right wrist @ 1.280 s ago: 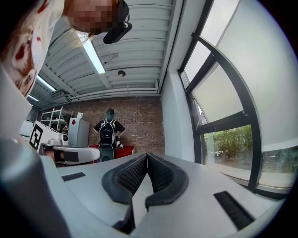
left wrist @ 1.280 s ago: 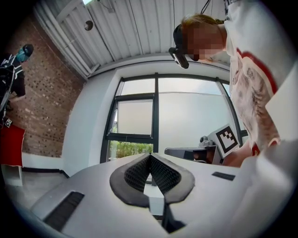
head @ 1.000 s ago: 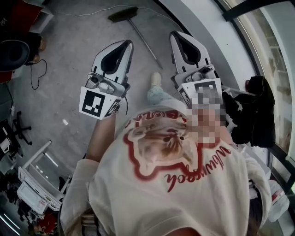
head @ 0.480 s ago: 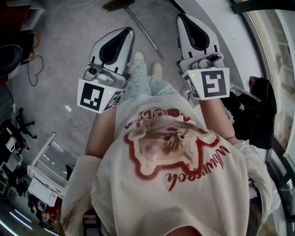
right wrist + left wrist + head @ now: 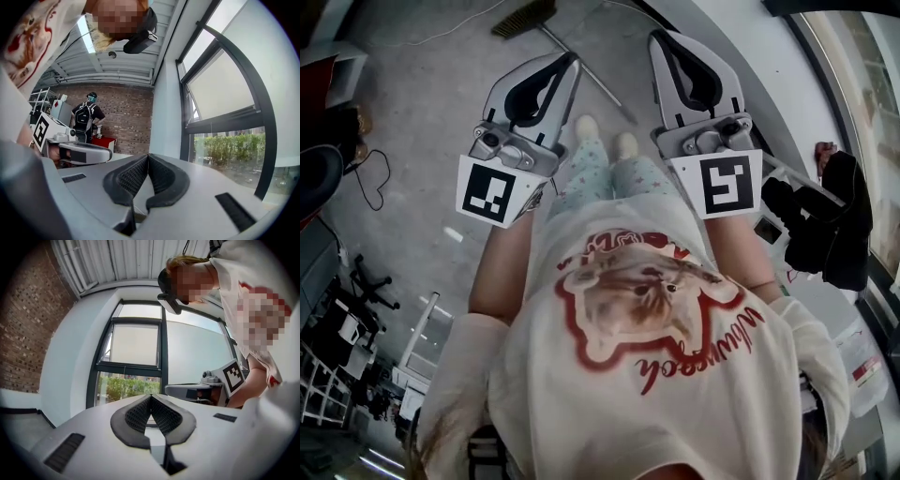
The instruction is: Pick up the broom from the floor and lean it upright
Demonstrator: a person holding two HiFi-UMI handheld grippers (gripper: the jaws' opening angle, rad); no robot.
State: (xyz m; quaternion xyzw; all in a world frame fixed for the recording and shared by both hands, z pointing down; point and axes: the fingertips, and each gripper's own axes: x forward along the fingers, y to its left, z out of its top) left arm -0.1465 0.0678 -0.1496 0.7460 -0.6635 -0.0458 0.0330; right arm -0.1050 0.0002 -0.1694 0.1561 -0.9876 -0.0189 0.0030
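Fingers closed and empty on the left gripper [image 5: 565, 62] and right gripper [image 5: 662, 39], reaching the broom [image 5: 590, 77] at twelve o'clock on the floor [image 5: 412, 122] unopened might just shove it.

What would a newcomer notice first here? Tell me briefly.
The left tool and right tool, both shut and empty, jut out over the grey floor. Beyond them the broom lies flat at the head view's top edge; below, the person's cat-print shirt fills the frame.
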